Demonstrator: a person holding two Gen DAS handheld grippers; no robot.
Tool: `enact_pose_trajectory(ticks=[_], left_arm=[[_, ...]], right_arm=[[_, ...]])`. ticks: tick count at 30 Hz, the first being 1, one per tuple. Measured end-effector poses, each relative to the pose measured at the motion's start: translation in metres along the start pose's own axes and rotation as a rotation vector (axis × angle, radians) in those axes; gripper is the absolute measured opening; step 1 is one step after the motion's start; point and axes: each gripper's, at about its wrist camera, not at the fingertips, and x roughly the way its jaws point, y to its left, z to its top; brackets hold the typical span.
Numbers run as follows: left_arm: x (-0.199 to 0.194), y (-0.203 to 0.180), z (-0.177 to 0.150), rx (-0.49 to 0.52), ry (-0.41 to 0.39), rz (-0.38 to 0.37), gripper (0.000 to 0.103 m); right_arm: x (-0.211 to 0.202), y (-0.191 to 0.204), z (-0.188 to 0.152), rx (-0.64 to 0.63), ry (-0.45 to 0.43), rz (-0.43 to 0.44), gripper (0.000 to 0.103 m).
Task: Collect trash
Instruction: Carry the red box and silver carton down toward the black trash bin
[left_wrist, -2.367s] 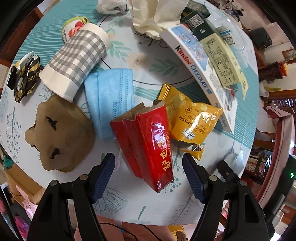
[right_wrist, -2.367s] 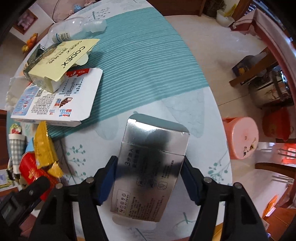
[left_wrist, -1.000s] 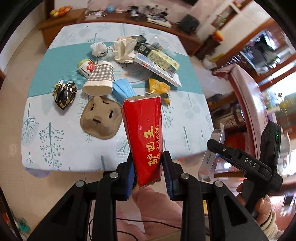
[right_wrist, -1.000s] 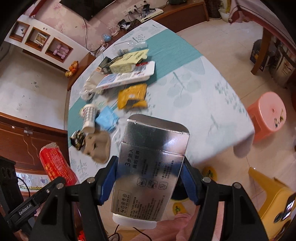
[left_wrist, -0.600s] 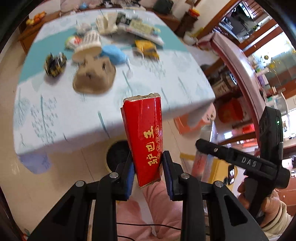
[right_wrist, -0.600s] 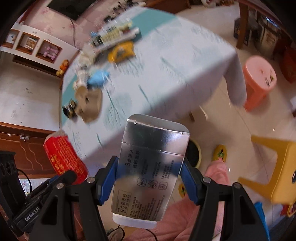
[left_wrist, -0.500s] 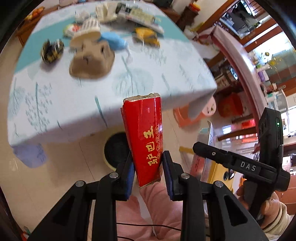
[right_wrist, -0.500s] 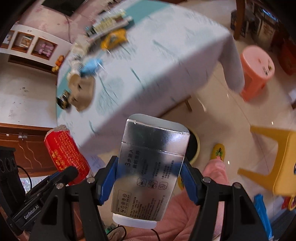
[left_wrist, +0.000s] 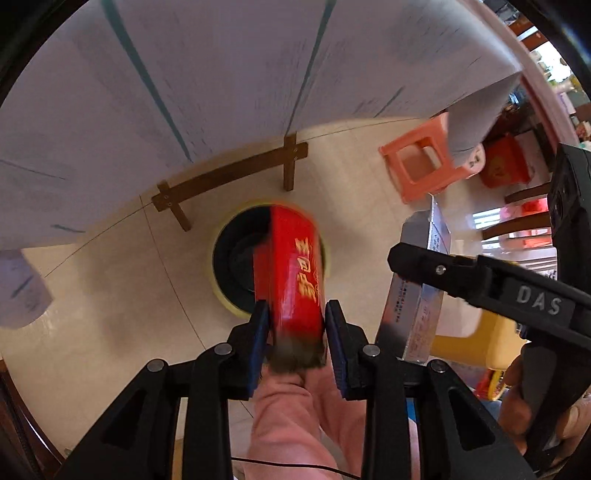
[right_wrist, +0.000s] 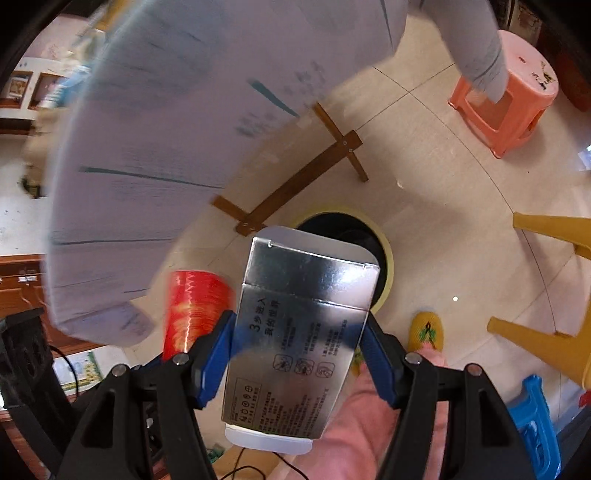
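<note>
A red carton (left_wrist: 295, 266) with gold characters stands between the pads of my left gripper (left_wrist: 293, 325), which is shut on its lower end. It is blurred and leans over the black bin with a yellow rim (left_wrist: 216, 266) on the floor. My right gripper (right_wrist: 299, 343) is shut on a silver box (right_wrist: 306, 317) printed with dark text, held just in front of the same bin (right_wrist: 386, 266). The red carton (right_wrist: 192, 306) shows to its left. In the left wrist view the silver box (left_wrist: 417, 295) appears edge-on at the right.
The hanging white tablecloth (left_wrist: 221, 92) fills the top, with a wooden table crossbar (left_wrist: 229, 173) beneath. A pink stool (left_wrist: 421, 170), a yellow stool (right_wrist: 546, 229), a blue stool (right_wrist: 535, 406) and a yellow slipper (right_wrist: 428, 328) surround the bin. A pink trouser leg (left_wrist: 295, 424) lies below the grippers.
Both grippers have sunk from above the table to below its edge, close over the bin. The red carton has tilted between the left jaws. The silver box sits as before.
</note>
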Motion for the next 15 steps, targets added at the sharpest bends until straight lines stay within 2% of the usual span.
enact_pose_trajectory(ticks=[3, 7, 12, 15], left_arm=[[0.033, 0.008, 0.005, -0.016, -0.014, 0.003, 0.031], [0.068, 0.021, 0.008, -0.048, -0.039, 0.02, 0.044], [0.094, 0.042, 0.005, -0.098, -0.059, 0.06, 0.045], [0.102, 0.053, 0.0, -0.118, -0.066, 0.073, 0.045]], right_arm=[[0.043, -0.018, 0.01, -0.005, -0.002, -0.023, 0.066], [0.089, -0.032, 0.02, -0.026, 0.009, -0.05, 0.066], [0.133, -0.033, 0.028, -0.072, 0.025, -0.067, 0.067], [0.159, -0.031, 0.03, -0.095, 0.068, -0.074, 0.069]])
